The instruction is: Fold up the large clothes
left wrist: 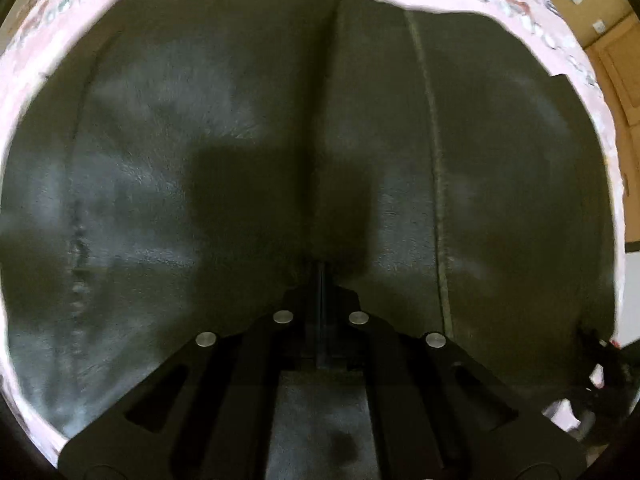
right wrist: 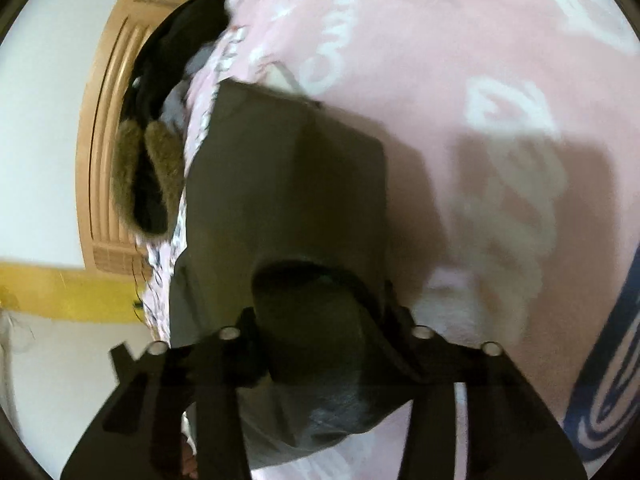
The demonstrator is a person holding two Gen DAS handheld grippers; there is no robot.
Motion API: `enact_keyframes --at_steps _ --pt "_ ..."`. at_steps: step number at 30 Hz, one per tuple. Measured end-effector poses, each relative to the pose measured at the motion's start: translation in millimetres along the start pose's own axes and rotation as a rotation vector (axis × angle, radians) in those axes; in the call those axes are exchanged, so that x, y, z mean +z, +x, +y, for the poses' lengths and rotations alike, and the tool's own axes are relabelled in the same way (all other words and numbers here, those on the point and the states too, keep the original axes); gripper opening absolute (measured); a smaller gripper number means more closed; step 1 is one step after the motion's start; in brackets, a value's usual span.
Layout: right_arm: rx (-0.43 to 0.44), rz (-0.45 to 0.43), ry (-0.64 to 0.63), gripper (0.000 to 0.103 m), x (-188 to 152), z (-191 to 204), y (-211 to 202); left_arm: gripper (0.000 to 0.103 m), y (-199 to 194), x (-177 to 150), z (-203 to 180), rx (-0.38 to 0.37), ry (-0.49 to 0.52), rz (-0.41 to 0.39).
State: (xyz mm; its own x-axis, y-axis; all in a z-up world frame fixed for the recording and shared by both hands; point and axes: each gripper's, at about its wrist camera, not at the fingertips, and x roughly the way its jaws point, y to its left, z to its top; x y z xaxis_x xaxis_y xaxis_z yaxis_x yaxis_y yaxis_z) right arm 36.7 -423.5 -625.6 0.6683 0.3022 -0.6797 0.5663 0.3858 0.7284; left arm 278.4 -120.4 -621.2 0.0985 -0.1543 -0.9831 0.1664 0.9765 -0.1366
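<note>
A large dark olive garment (left wrist: 240,140) lies spread over a pink printed sheet (left wrist: 48,20) and fills the left wrist view. My left gripper (left wrist: 322,276) points almost straight down at it. Its fingers are shut, and a ridge of the cloth runs up from their tips. In the right wrist view one end of the garment (right wrist: 280,168) lies on the sheet (right wrist: 480,60). My right gripper (right wrist: 320,300) has a thick bunched fold of the cloth between its fingers, and both fingers are against it.
A black coat with a brown fur trim (right wrist: 148,168) lies at the sheet's left edge, beside a wooden frame (right wrist: 92,140). A blue patterned cloth (right wrist: 608,380) is at the lower right. Wooden cabinets (left wrist: 600,40) stand beyond the bed.
</note>
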Motion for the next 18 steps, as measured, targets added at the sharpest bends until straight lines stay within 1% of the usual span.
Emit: enact_keyframes --at_steps 2,5,7,8,9,11,13,15,16,17,18 --pt "0.011 0.008 -0.053 0.029 0 16 -4 0.0 6 0 0 0.009 0.004 -0.017" --pt "0.008 0.006 -0.138 0.023 0 42 -10 0.0 8 0 -6 0.042 0.04 -0.024" --pt "-0.015 -0.011 -0.199 0.02 -3 63 -14 0.0 7 1 -5 0.03 0.024 -0.015" --pt "-0.019 -0.015 -0.221 0.02 -6 70 -16 0.0 5 3 -1 0.012 -0.004 -0.005" --pt "-0.014 -0.017 -0.248 0.019 -8 79 -18 0.0 1 3 -6 0.001 -0.019 -0.003" --pt "-0.021 -0.026 -0.338 0.019 -15 103 -21 0.0 -10 3 1 -0.026 -0.047 -0.009" --pt "-0.022 -0.03 -0.409 0.018 -21 122 -22 0.0 -23 0 5 -0.072 -0.065 -0.023" --pt "-0.019 -0.028 -0.455 0.018 -26 135 -22 0.0 -38 -8 9 -0.172 -0.105 -0.025" --pt "-0.023 -0.027 -0.481 0.018 -29 142 -21 0.0 -42 -13 8 -0.228 -0.125 -0.013" --pt "-0.023 -0.025 -0.493 0.018 -31 145 -21 0.0 -41 -19 6 -0.259 -0.133 -0.003" --pt "-0.023 -0.023 -0.505 0.018 -32 147 -21 0.0 -38 -26 0 -0.27 -0.133 0.009"
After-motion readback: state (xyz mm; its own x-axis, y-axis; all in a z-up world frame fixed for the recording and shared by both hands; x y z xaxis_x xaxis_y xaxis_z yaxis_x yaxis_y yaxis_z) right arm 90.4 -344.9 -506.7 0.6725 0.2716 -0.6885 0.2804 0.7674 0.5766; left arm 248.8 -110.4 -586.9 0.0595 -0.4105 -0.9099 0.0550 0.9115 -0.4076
